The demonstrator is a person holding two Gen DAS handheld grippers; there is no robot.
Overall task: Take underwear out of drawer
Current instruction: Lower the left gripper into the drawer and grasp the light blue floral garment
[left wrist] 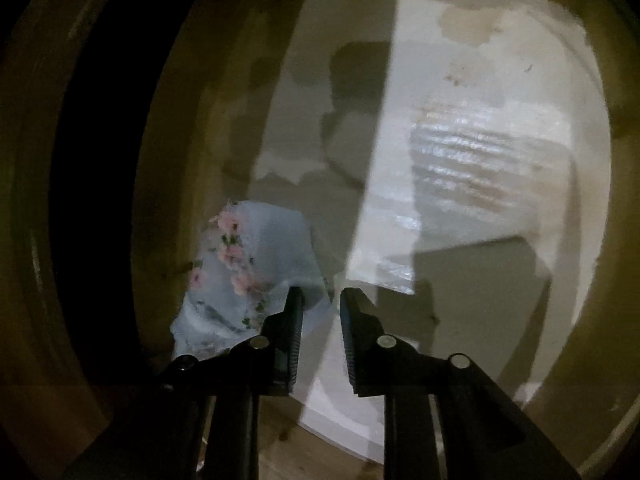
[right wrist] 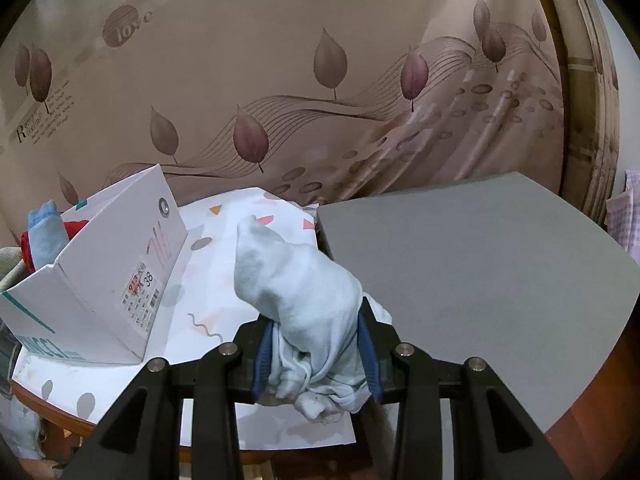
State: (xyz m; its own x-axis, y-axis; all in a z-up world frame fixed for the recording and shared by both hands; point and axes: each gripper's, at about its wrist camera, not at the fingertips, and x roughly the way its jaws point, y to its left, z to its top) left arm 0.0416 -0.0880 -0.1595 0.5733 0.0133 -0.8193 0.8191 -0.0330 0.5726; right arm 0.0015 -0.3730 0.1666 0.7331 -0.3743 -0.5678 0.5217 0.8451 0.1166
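In the left wrist view I look down into a dim drawer (left wrist: 460, 80) lined with white paper. A pale blue piece of underwear with a pink flower trim (left wrist: 248, 272) lies at its left side. My left gripper (left wrist: 322, 294) is open and empty, its left fingertip over the right edge of that underwear. In the right wrist view my right gripper (right wrist: 314, 320) is shut on a bunched light blue piece of underwear (right wrist: 304, 292) and holds it above a table with a patterned white cloth (right wrist: 224, 264).
A white shoe box (right wrist: 108, 280) with blue and red cloth inside stands at the left of the table. A grey board (right wrist: 480, 260) lies at the right. A beige leaf-print curtain (right wrist: 320, 80) hangs behind. The drawer's dark wooden wall (left wrist: 96, 200) rises at the left.
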